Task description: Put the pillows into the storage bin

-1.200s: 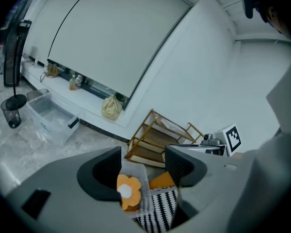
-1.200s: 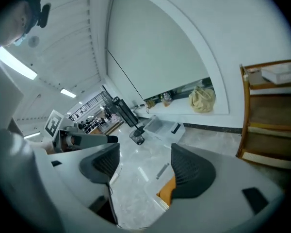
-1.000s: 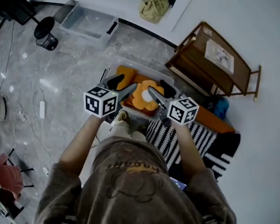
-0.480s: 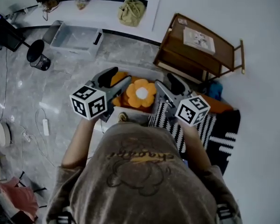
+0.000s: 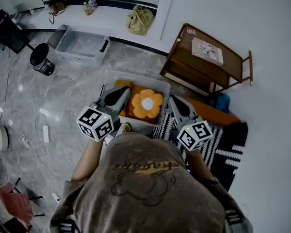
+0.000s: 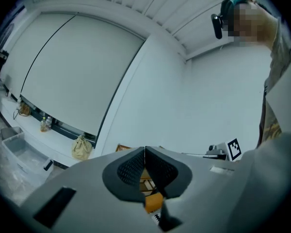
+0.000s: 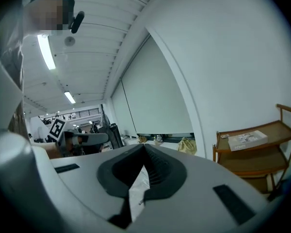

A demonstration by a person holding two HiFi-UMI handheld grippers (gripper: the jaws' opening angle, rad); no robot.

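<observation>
A white storage bin (image 5: 145, 79) stands on the floor in front of the person. An orange flower-shaped pillow (image 5: 147, 104) lies inside it on top of another orange pillow (image 5: 131, 109). My left gripper (image 5: 122, 92) hovers over the bin's left edge, and my right gripper (image 5: 173, 101) hovers over its right edge. Both sets of jaws have just been closing and now meet with nothing between them. The left gripper view shows shut pads (image 6: 136, 166), and the right gripper view shows the same (image 7: 157, 171). Both grippers point almost level at the wall.
A black-and-white striped textile (image 5: 216, 147) and an orange cushion (image 5: 218, 115) lie on the floor right of the bin. A wooden cart (image 5: 206, 57) stands by the wall behind. A second grey bin (image 5: 82, 42), an olive bag (image 5: 139, 19) and a black stool (image 5: 40, 57) sit farther back.
Both grippers rose from beside the flower pillow and drew back toward the person. Their open jaws closed. The flower pillow stays in the bin.
</observation>
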